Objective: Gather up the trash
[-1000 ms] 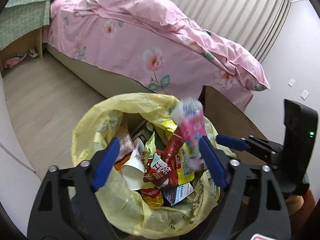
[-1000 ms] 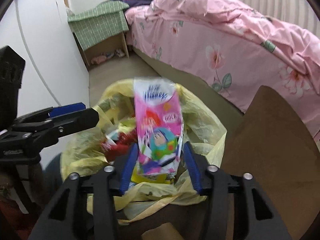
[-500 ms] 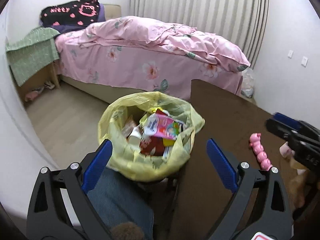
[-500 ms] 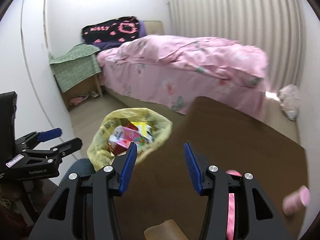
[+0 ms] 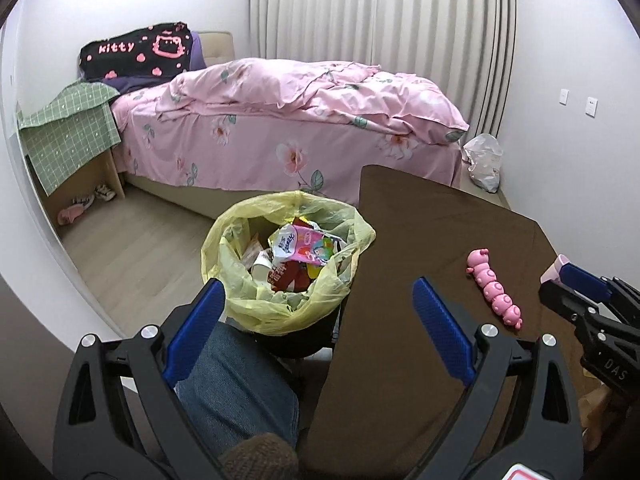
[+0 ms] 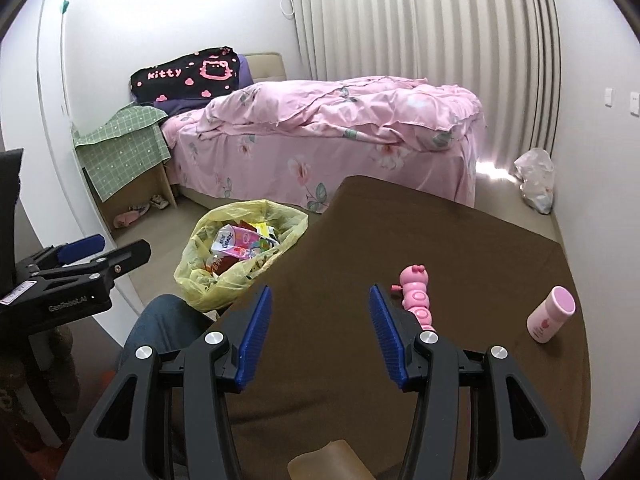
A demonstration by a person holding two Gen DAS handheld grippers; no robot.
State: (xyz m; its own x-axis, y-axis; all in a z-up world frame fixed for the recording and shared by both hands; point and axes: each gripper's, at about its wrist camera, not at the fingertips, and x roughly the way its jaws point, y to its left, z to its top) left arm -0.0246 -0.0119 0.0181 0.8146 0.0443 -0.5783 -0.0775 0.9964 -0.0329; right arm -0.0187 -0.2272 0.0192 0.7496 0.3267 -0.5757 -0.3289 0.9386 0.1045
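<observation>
trash fills a bin [image 5: 296, 332] lined with a yellow bag [image 5: 280, 304], standing on the floor just beside the left edge of a dark brown worktop [image 5: 420, 240]. a pink snack packet [image 5: 302, 246] lies on top of the heap, with red wrappers and a paper cup under it. a person's knee in blue jeans [image 5: 236, 384] sits right in front of the bin, on the near side.

the left claw [image 5: 320, 336] hangs near the bin with its blue pads spread wide; its jaws have just been opening and nothing is between them. the right claw [image 6: 320, 328] hovers above the worktop, further from the bin, pads apart and empty.

on the worktop, beyond the right claw, lie a pink caterpillar toy [image 6: 418, 298] and, further from the bin, an upright pink bottle [image 6: 551, 314]. a tan scrap [image 6: 332, 462] shows at the worktop's near edge.

behind the bin stands a bed with a pink floral duvet [image 5: 304, 112] and a black "kitty" pillow [image 5: 136, 52]. a small stand under a green checked cloth [image 5: 68, 128] is beside the bed's head, with shoes beneath. a white plastic bag [image 5: 484, 160] lies on the floor at the bed's foot, past the worktop.
</observation>
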